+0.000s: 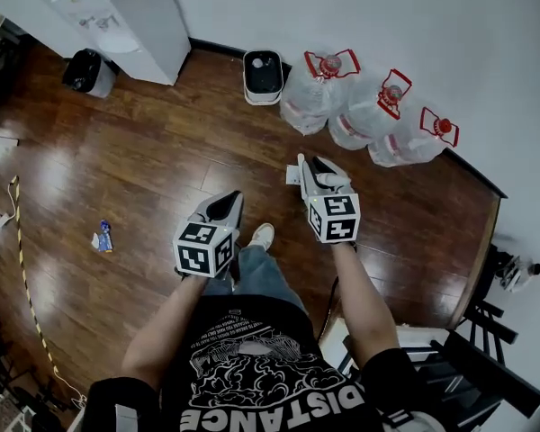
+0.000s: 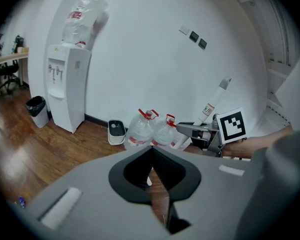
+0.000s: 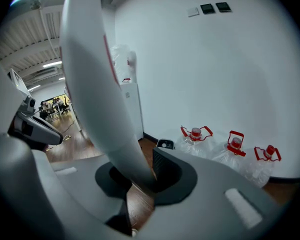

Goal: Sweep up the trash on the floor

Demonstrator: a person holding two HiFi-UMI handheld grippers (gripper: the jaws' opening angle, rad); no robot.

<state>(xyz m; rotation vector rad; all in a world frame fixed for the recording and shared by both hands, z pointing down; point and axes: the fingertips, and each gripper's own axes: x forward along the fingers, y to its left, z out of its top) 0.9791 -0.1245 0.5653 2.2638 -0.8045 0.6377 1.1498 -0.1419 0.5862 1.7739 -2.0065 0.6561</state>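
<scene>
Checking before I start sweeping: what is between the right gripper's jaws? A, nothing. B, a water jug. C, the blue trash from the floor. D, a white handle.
D: in the right gripper view, the right gripper has its jaws closed on a white handle that runs up between them.

The water dispenser (image 1: 135, 16) stands against the far wall at the left, and the bin (image 1: 88, 70) is just beside it, on its left. Further right along the same wall comes a small container (image 1: 263, 76), then three water bottles (image 1: 371, 111) in a row, close against each other. The piece of trash (image 1: 102, 238) lies on the floor (image 1: 162, 160), well to the left of the person and far from the wall. A cable (image 1: 24, 277) runs along the left edge of the floor. The left gripper (image 1: 227, 202) and the right gripper (image 1: 310, 167) are side by side in front of the person, the right one nearer to the bottles. A handle (image 3: 97, 84) stands between the right gripper's jaws.
</scene>
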